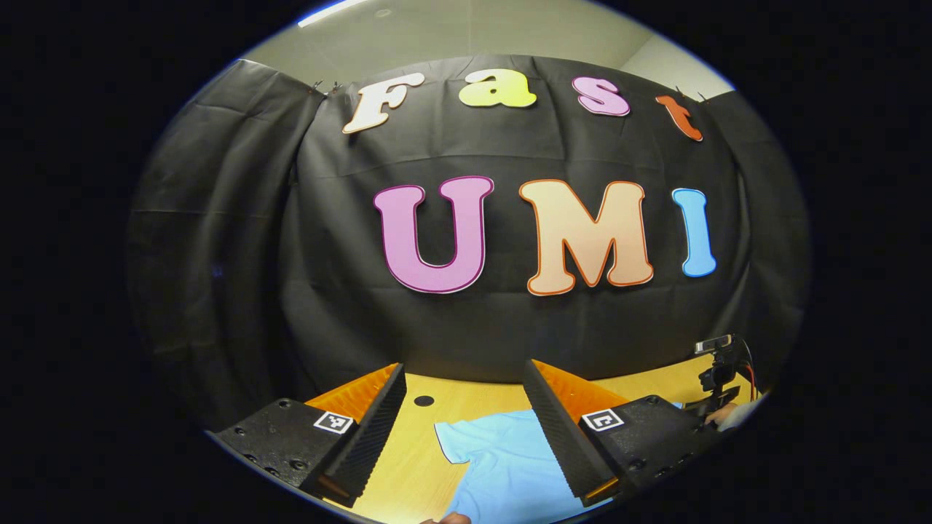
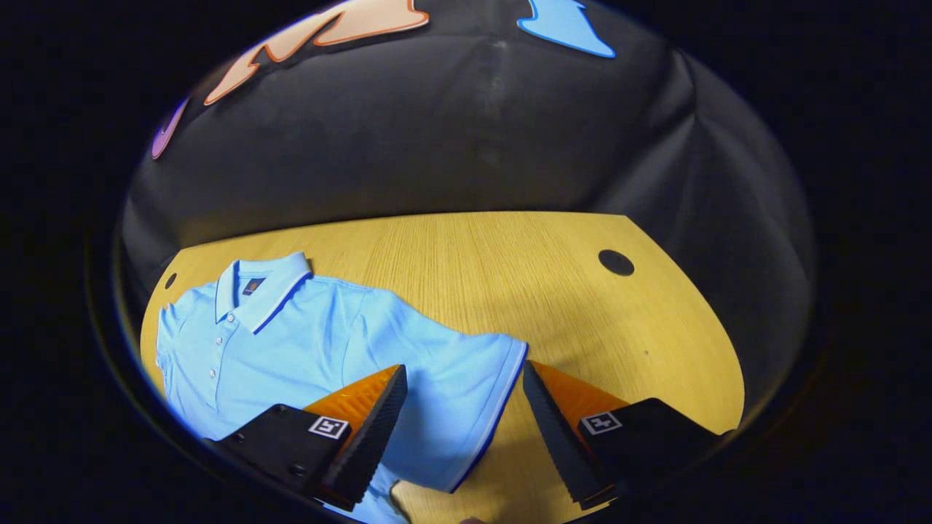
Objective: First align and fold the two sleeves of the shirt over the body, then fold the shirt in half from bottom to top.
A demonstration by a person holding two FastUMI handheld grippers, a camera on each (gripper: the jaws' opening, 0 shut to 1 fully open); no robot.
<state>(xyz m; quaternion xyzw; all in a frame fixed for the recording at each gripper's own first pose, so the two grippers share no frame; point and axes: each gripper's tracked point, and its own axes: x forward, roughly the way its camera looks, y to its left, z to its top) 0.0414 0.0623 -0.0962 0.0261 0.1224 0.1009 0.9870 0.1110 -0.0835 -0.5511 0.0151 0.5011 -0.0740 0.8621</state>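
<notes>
Your shirt [image 2: 313,342] is light blue all over. Its collar [image 2: 266,287] carries a white band edged with a thin dark blue line, and the sleeve [image 2: 466,393] you see in the right gripper view ends in the same white stripe with a dark blue edge. A row of small white buttons [image 2: 218,346] runs down the placket, and a small dark label with an orange mark sits inside the neck. The table [image 2: 510,291] under it is yellow wood with a fine straight grain and a black round hole [image 2: 616,263]. Behind it you have a black wall [image 1: 510,320], and above that a pale grey-white ceiling [image 1: 466,33].
</notes>
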